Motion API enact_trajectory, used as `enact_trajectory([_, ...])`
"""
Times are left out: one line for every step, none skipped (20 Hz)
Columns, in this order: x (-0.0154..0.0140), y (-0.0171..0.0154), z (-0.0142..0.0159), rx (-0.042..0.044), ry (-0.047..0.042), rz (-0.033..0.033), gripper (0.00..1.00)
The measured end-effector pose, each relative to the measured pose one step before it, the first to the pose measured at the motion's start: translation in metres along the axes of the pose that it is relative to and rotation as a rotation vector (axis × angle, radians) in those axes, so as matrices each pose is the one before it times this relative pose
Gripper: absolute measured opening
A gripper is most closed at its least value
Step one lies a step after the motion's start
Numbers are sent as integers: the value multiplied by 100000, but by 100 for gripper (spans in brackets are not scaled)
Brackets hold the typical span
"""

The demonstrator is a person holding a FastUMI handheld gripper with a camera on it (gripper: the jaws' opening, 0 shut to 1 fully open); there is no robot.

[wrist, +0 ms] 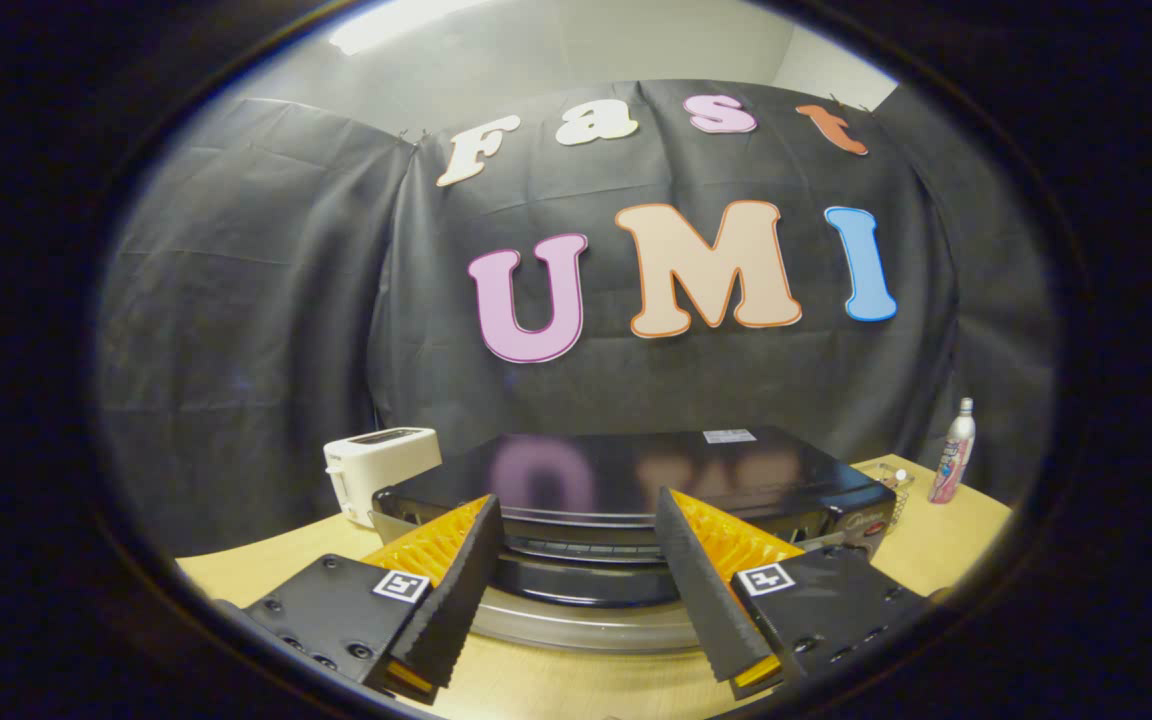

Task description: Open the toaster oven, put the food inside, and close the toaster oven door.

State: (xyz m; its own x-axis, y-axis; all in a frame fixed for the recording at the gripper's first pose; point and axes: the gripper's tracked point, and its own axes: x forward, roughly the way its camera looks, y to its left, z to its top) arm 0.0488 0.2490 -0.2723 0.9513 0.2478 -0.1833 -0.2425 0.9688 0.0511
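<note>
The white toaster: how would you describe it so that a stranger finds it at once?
Start from the big black oven on the wooden table, just ahead of the open tongs. The toaster stands close beside the oven, on the side opposite the bottle. It is the one white, boxy appliance, with slots on top.

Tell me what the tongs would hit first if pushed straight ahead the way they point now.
Most likely the toaster oven: the open tongs frame its front, with the dark door handle between the fingers, just ahead. Depth is hard to judge, but nothing else lies in that line.
</note>
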Motion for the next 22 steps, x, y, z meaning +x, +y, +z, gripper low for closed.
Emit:
enact_trajectory([-831, 113, -760, -570, 474, 618, 95])
enact_trajectory([-779, 199, -157, -224, 199, 609, 95])
enact_trajectory([-759, 121, -273, 439, 678, 615, 95])
enact_trajectory([-782, 165, -412, 269, 964, 708, 95])
enact_trajectory([-883, 191, -512, 566, 1120, 835, 95])
enact_trajectory([-794, 174, -445, 225, 1253, 1039, 94])
enact_trajectory([-726, 183, -547, 280, 1305, 1146, 94])
enact_trajectory([-730, 88, -643, 328, 1059, 1238, 94])
enact_trajectory([-530, 122, -462, 400, 962, 1150, 94])
enact_trajectory([-431, 2, -705, 527, 1276, 779, 94])
enact_trajectory([-380, -22, -559, 693, 1683, 347, 94])
enact_trajectory([-336, -23, -885, 880, 2517, 206, 94])
enact_trajectory([-293, -10, -910, 1149, 3236, -47, 94])
enact_trajectory([-430, -1, -1036, 830, 2992, -637, 94])
enact_trajectory([-240, -90, -804, 458, 2753, -371, 93])
enact_trajectory([-77, 31, -998, 487, 2896, 137, 93])
enact_trajectory([-101, 2, -891, 854, 3130, 271, 93])
enact_trajectory([70, -57, -963, 1129, 3071, 187, 92])
enact_trajectory([175, -113, -693, 932, 3269, -140, 92])
enact_trajectory([132, -165, -951, 923, 3352, -46, 92])
enact_trajectory([178, -131, -607, 539, 2258, -117, 91])
enact_trajectory([130, -224, -357, 363, 579, -602, 91])
